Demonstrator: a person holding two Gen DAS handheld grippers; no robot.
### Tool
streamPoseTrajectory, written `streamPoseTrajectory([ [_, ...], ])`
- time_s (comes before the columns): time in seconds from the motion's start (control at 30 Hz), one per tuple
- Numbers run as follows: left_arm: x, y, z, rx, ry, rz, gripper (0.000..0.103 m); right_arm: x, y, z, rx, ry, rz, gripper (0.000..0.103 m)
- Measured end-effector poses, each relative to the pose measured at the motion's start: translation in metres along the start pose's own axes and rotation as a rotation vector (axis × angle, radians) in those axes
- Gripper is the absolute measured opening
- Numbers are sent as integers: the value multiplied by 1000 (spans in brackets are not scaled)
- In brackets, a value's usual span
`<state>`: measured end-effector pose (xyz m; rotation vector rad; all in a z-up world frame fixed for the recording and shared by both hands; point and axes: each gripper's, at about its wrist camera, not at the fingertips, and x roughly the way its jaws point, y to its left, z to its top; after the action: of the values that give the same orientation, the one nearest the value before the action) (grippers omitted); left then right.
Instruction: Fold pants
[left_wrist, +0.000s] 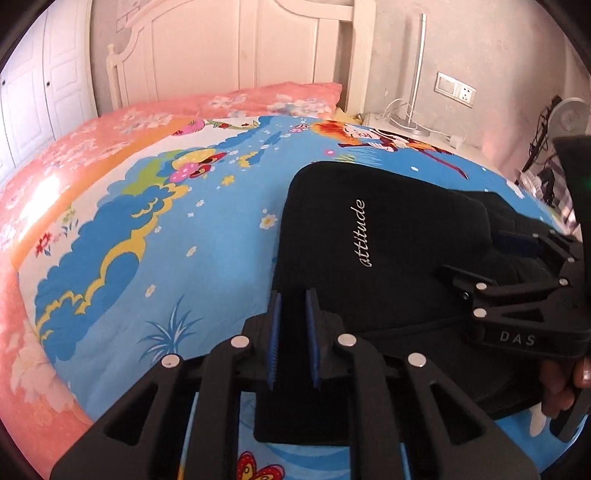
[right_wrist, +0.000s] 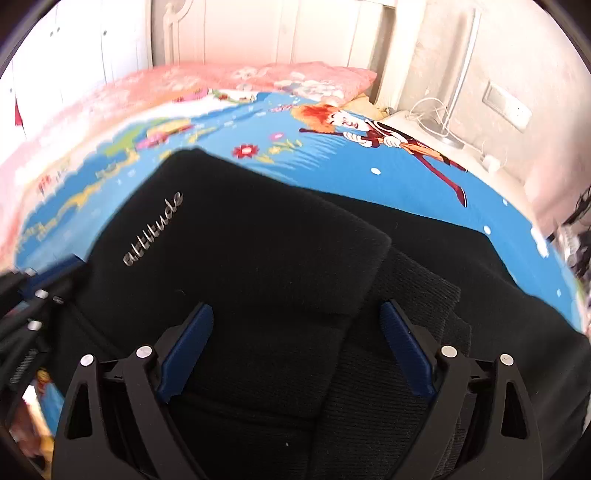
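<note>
Left gripper (left_wrist: 294, 295) (pinching) on pants (left_wrist: 354, 236)

i see bright daylight, glare on the pink bedding (left_wrist: 40, 192) at left; strong fisheye bending at edges; right view's left side motion-blurred.

Cartoon bedspread (left_wrist: 177, 229), pink pillow (left_wrist: 273, 98), lamp (left_wrist: 417, 74)

White headboard (left_wrist: 207, 48), cartoon-print blue quilt (left_wrist: 207, 229), pink pillow (left_wrist: 280, 98); wall sockets (left_wrist: 455, 89), white wardrobe (left_wrist: 33, 96)
</note>
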<state>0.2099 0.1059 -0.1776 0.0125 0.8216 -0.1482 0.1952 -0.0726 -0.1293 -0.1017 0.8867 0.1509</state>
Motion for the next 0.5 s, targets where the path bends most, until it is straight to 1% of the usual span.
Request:
streamPoseTrajectory([
  [0.07,2,1,-1,-7,-4,-5,15,-23,-17,-6,52,-74,-23,87],
  [0.1,0,2,-3,1,-8,-3,15,-27,-22,-9,51,-84,-43,87],
  [0.13,-1,2,-4,7,-13,-3,15,-27,-29,-12,48,-73,-68,87],
  [0.17,-2,4,-6,5,-18,-8,15,-23,-38,-16,52,-38,-71,87],
  [0.2,-2,6,-7,-7,-22,-17,15,-16,-49,-23,81,4,-18,87],
  [0.23,-2,8,-8,-24,-22,-27,16,-11,-58,-27,117,23,30,87],
  [0.27,-2,11,-7,-46,-16,-37,22,-8,-67,-32,169,34,81,88],
  [0.3,-2,17,-6,-85,-7,-49,27,-6,-72,-35,205,39,112,88],
  [0.33,-4,25,-6,-139,-4,-61,44,-5,-72,-36,209,38,117,89],
  [0.37,-6,36,-7,-201,-5,-91,59,-5,-70,-35,192,35,107,89],
  [0.43,-10,56,-14,-308,5,-244,61,-4,-66,-36,173,32,94,91],
  [0.5,-11,67,-23,-357,29,-322,61,-3,-64,-36,175,30,94,92],
])
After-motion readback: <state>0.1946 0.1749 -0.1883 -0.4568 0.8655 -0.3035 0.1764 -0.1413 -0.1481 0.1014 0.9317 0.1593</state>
